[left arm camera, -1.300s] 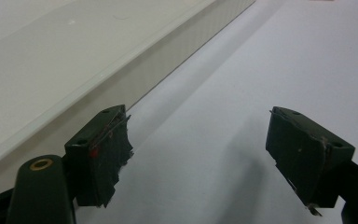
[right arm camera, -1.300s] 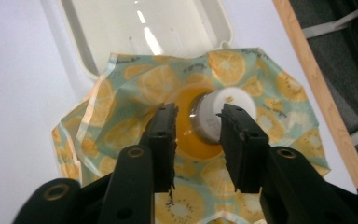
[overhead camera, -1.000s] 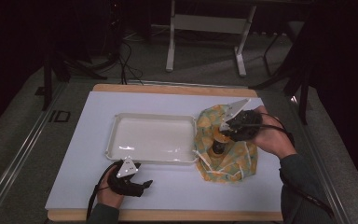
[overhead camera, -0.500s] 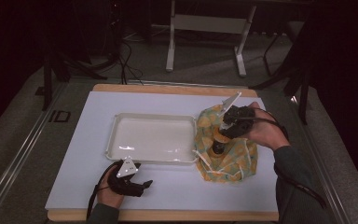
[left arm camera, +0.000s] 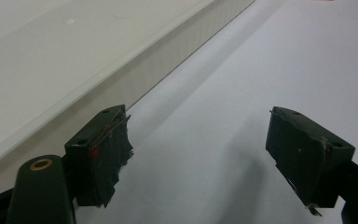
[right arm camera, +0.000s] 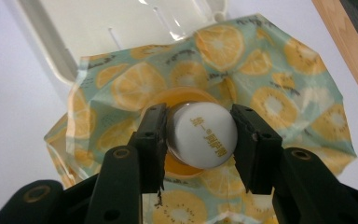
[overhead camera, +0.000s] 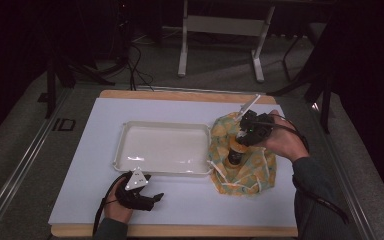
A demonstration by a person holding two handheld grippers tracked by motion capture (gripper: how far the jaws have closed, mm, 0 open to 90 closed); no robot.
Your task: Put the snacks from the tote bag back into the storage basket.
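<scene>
Holding now: the right gripper [right arm camera: 199,144] has its two black jaws on both sides of the round white cap of a small bottle [right arm camera: 203,135]. The jaws look tight on the cap, with no gap that I can see.
Where the bottle is: it stands on a crumpled cloth with orange slices printed on it [overhead camera: 252,167], to the right of the tray, on the white table top [overhead camera: 280,210].
Other gripper: the left gripper [overhead camera: 152,199] rests low on the table near the front edge. Its jaws are wide apart and hold nothing.
What could go wrong: I think the bottle could slip or tip, because the cap is smooth and round and the jaws grab just the top. The soft, bumpy cloth under it could make it wobble if it is let go.
Also risky: the cloth could snag and come up with the bottle.
Things around: a shallow white plastic tray [overhead camera: 130,131] sits empty in the middle. The cloth touches its right corner.
In the way: the tray's raised rim stands between the bottle and the tray floor.
</scene>
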